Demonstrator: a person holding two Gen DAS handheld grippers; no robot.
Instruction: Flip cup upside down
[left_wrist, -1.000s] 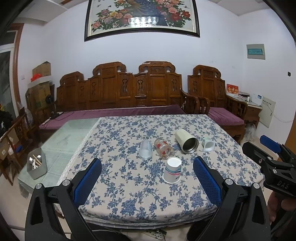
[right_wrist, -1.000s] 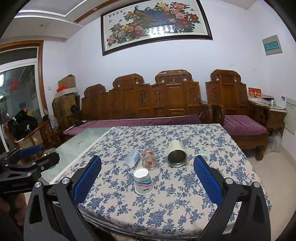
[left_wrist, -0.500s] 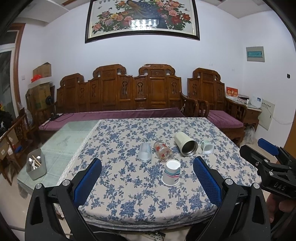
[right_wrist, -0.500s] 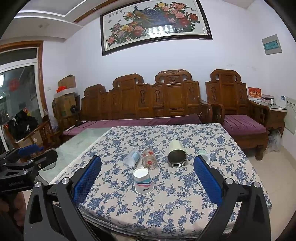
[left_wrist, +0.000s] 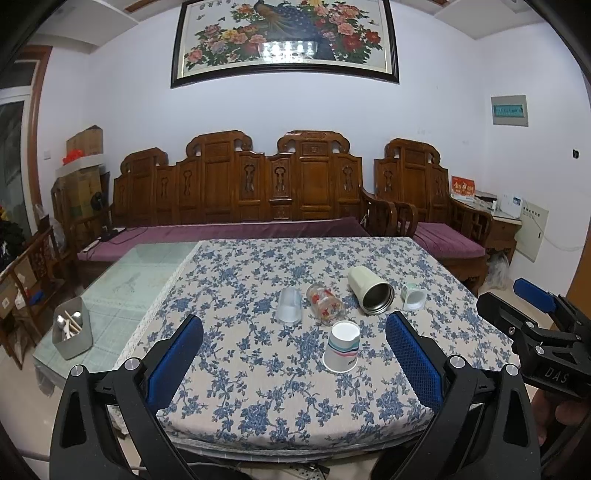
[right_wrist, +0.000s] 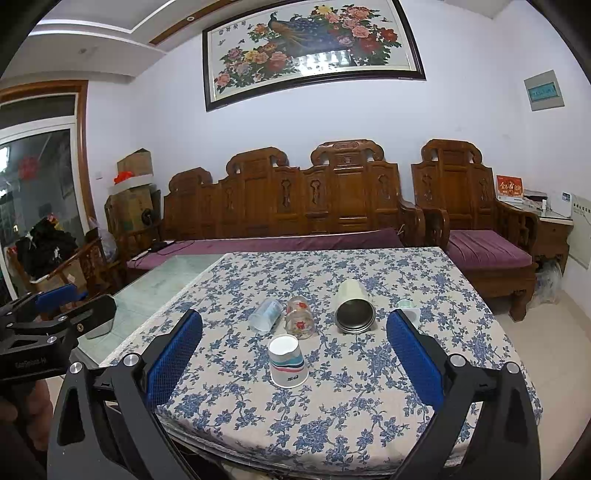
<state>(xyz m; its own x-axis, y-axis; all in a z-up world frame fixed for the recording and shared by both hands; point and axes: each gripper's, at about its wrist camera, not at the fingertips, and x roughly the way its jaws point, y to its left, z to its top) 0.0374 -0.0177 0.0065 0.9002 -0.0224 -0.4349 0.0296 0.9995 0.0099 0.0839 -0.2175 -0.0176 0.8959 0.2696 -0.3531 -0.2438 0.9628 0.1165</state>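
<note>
Right now both tools are hanging back off the near edge of the surface (left_wrist: 258, 402), with nothing between their fingers. The left hand-held gripper (left_wrist: 293, 356) is standing wide apart, its blue pads (left_wrist: 177, 358) framing the cups without touching any. The right hand-held gripper (right_wrist: 294, 356) is spread just as wide and is also gripping nothing; it shows again at the right edge of the left view, held in the air beside the surface.

Compared with a second ago, the left camera is sitting a little farther back and higher, so the whole cloth is sliding slightly down in its view; the right view is looking nearly unchanged, and none of the cups has shifted.

The paper cup (left_wrist: 341, 346) with coloured stripes is standing mouth-down on the flowered cloth, nearest the grippers, its white base facing up. Behind it, four others are lying on their sides: a clear plastic cup (left_wrist: 289, 305), a glass with red print (left_wrist: 325, 304), a cream steel-lined tumbler (left_wrist: 370, 290) showing an empty interior, and a small white cup (left_wrist: 413, 296). On the bare glass part to the left, a grey holder (left_wrist: 72, 328) is carrying chopsticks.
</note>
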